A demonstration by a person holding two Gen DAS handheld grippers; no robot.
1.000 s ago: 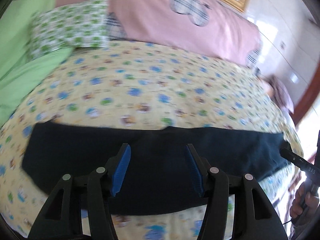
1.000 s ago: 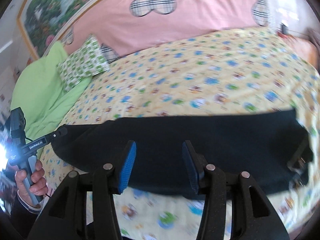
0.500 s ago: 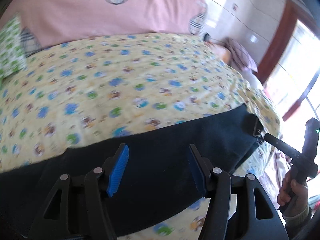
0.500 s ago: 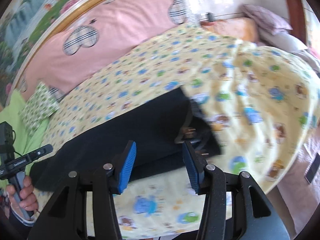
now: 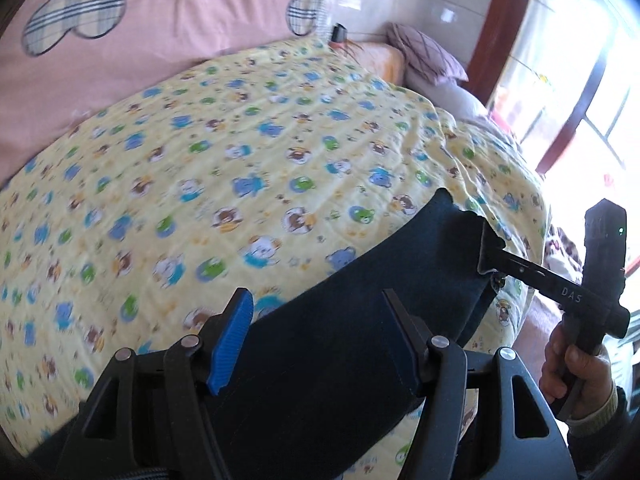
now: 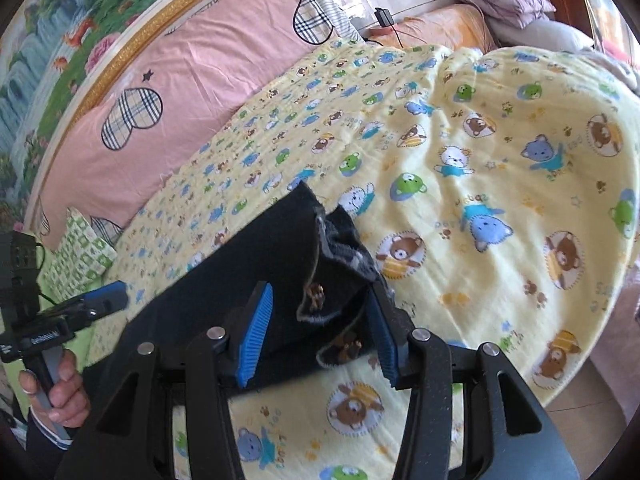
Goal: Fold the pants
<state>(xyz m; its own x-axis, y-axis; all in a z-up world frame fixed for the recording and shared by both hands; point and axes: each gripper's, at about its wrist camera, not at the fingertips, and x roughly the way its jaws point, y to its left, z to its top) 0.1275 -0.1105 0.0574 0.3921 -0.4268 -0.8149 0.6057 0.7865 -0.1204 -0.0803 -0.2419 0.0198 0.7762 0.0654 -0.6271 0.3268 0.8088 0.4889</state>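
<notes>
Pants: the dark navy pants [image 5: 348, 320] lie as one long band across the near edge of the bed [image 5: 248, 152], on the yellow bear-print cover.
Waist end: the end with the raw lining and two brass fastenings [image 6: 316, 294] sits right in front of my right gripper [image 6: 318, 332], slightly rumpled and lifted off the cover.
Right fingers: spread wide, with the waist end lying between the two blue pads [image 6: 256, 330]; nothing is pinched yet, as far as I can judge.
Left fingers: my left gripper [image 5: 316, 336] hovers over the middle of the band, also spread, the cloth passing under both pads and not clamped.
Step in hand, my reading: take the waist end and carry it over toward the other end to halve the length.
How to do it well: I should close on both layers of the waistband together, not only the loose flap, or the lower layer will drag behind.
Left's part: press or hold the band near the intended crease so it does not slide.
Risk: the pants lie close to the bed's edge and could slip off when pulled.
</notes>
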